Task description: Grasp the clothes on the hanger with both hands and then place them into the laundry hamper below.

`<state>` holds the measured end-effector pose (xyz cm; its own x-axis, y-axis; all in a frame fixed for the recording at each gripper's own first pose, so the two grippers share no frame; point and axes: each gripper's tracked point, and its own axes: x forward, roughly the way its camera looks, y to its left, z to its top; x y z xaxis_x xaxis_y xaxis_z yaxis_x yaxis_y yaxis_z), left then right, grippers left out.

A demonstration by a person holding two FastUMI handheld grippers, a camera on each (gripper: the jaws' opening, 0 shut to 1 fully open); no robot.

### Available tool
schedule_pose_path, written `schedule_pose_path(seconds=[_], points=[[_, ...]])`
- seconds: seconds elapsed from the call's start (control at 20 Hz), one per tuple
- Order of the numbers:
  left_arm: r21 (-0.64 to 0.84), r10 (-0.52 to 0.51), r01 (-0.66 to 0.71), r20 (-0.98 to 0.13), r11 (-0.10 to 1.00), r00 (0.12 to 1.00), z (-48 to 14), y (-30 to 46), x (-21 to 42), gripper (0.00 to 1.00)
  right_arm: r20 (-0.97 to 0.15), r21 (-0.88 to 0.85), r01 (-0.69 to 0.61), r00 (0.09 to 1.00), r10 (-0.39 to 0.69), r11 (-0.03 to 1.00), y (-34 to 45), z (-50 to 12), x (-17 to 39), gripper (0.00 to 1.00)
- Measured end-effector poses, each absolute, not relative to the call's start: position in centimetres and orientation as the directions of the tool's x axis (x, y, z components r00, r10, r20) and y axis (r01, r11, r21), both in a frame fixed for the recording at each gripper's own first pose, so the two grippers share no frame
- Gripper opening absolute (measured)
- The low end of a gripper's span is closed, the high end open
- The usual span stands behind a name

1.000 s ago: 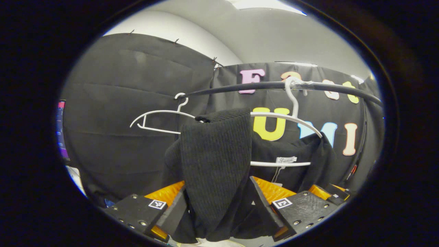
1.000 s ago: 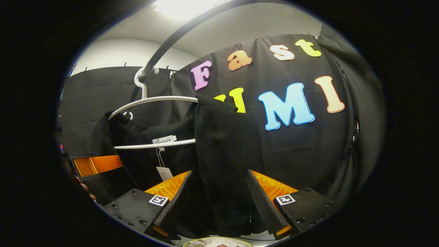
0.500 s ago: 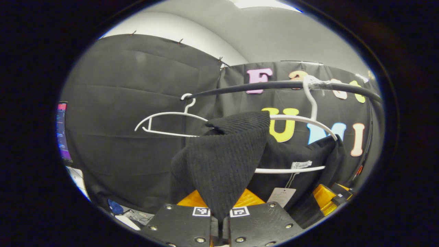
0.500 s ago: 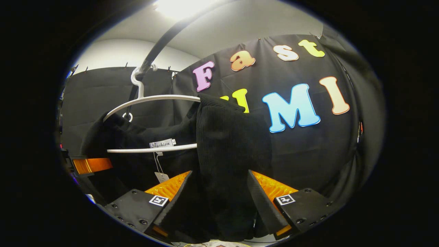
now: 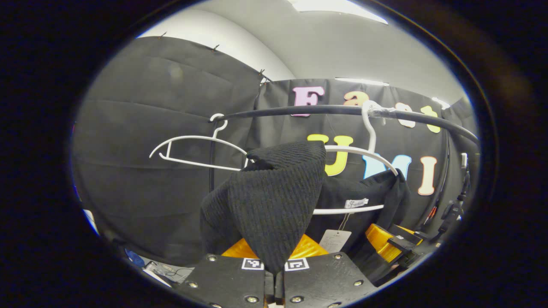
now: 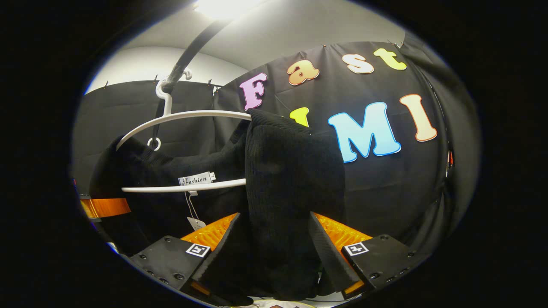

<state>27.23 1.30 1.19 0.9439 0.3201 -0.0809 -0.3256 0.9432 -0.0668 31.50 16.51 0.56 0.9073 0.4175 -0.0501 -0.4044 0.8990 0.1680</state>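
Hanging on a white hanger point(image 5: 364, 152) from the black rail point(image 5: 299, 112): black knit clothes point(image 5: 274, 201), one shoulder still draped over the hanger's end. Pinching a fold of that knit tight at the bottom of the left gripper view: the left gripper point(image 5: 275, 267), fingers pressed together on the cloth. Standing apart at the bottom of the right gripper view: the right gripper point(image 6: 274, 256), fingers wide on either side of the other hanging shoulder point(image 6: 291, 192), cloth between them but not squeezed. Showing near the right edge of the left gripper view: that same right gripper point(image 5: 394, 246), just beside the clothes. Hanging bare farther along the rail: a second white hanger point(image 5: 192, 152). Dangling under the hanger's lower bar: a small paper tag point(image 5: 335, 240)
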Motion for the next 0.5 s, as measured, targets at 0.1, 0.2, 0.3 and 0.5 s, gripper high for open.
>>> schedule_pose_path(seconds=[0.1, 0.2, 0.3, 0.5], points=[[-0.065, 0.316, -0.321, -0.079, 0.945, 0.946, 1.2, 1.3, 27.1, 0.05, -0.037, 0.17, -0.395, 0.913, 0.406, 0.903, 16.6, 0.9, 32.4, 0.98], [-0.073, 0.309, -0.314, -0.08, 0.946, 0.948, 1.2, 1.1, 26.8, 0.04, -0.033, 0.167, -0.396, 0.913, 0.407, 0.903, 16.8, 1.0, 32.9, 0.98], [-0.076, 0.301, -0.307, -0.083, 0.949, 0.95, 1.2, 0.9, 26.3, 0.04, -0.032, 0.155, -0.401, 0.912, 0.41, 0.903, 16.7, 1.0, 33.3, 0.98], [-0.077, 0.275, -0.282, -0.09, 0.956, 0.957, 1.7, 0.1, 25.1, 0.03, -0.013, 0.139, -0.405, 0.912, 0.41, 0.904, 15.4, 1.4, 34.2, 0.67]])
